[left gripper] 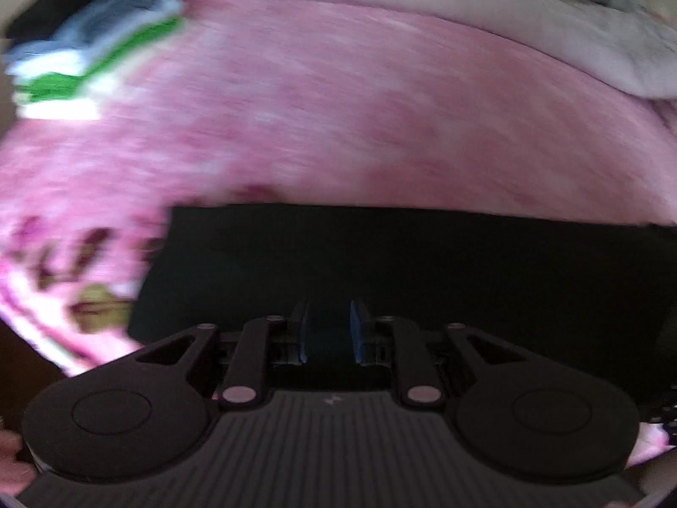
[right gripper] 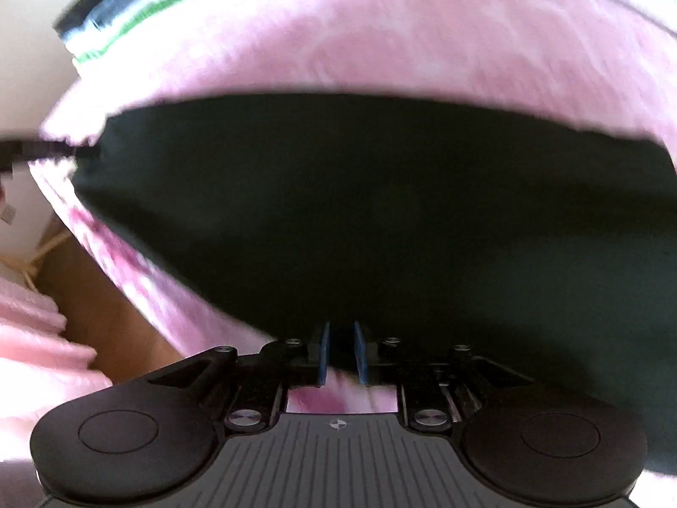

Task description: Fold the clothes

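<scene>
A black garment (left gripper: 381, 262) lies flat on a pink blanket (left gripper: 338, 106), with a straight far edge and a left corner. My left gripper (left gripper: 329, 309) hovers over its near part, blue pads a little apart and only dark cloth showing behind the gap. In the right wrist view the same black garment (right gripper: 359, 211) fills the middle of the frame. My right gripper (right gripper: 341, 328) is at its near edge with pads slightly apart, and pink blanket (right gripper: 381, 42) shows through the lower gap. Both views are motion-blurred.
A stack of folded clothes (left gripper: 84, 55) in white, green and grey-blue sits at the far left of the bed, also seen as a stack (right gripper: 122, 17). A white duvet (left gripper: 550, 21) lies along the far side. A brown floor (right gripper: 97, 296) shows beyond the bed's left edge.
</scene>
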Action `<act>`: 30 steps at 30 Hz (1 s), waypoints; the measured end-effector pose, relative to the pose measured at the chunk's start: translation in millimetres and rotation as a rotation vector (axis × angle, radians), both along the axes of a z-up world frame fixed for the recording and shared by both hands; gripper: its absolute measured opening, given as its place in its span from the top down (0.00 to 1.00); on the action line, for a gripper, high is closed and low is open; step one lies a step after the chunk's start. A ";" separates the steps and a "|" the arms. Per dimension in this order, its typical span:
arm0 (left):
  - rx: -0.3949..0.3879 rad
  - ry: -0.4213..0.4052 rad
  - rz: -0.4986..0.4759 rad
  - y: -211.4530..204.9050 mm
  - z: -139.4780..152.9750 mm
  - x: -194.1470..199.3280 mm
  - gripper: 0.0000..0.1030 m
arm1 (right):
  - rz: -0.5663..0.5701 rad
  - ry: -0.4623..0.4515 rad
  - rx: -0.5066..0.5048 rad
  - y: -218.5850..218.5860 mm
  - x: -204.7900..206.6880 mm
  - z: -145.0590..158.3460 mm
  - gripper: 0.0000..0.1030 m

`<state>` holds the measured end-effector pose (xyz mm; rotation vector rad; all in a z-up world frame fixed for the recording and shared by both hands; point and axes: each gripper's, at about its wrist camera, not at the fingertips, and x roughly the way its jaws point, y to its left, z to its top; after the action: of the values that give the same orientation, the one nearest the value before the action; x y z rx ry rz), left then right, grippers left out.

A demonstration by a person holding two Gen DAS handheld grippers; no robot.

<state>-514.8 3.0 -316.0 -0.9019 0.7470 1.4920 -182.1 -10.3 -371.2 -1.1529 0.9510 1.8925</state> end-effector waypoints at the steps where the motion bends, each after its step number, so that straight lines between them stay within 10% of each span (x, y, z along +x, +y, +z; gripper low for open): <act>1: -0.027 -0.028 -0.027 4.2 -4.0 6.6 0.84 | -0.021 -0.005 -0.002 -4.5 6.2 0.1 0.84; 11: -0.169 -0.012 -0.163 5.3 -44.0 106.1 0.84 | -0.695 0.102 0.008 -3.1 185.0 8.8 0.84; 17: -0.060 -0.056 -0.142 -3.7 -17.5 160.3 0.84 | -0.998 0.256 -0.053 -22.3 310.1 12.4 0.84; 26: -0.030 -0.127 -0.177 -10.9 -45.9 242.4 0.84 | -1.257 0.377 0.079 -10.1 437.8 8.1 0.69; 30: -0.060 -0.100 -0.162 -13.4 -53.5 249.8 0.84 | -1.255 0.308 0.046 -8.6 450.8 -12.3 0.85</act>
<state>-265.0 -10.4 -369.5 -0.9316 0.7755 1.2791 268.6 -18.9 -383.5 -0.0634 1.3306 1.0101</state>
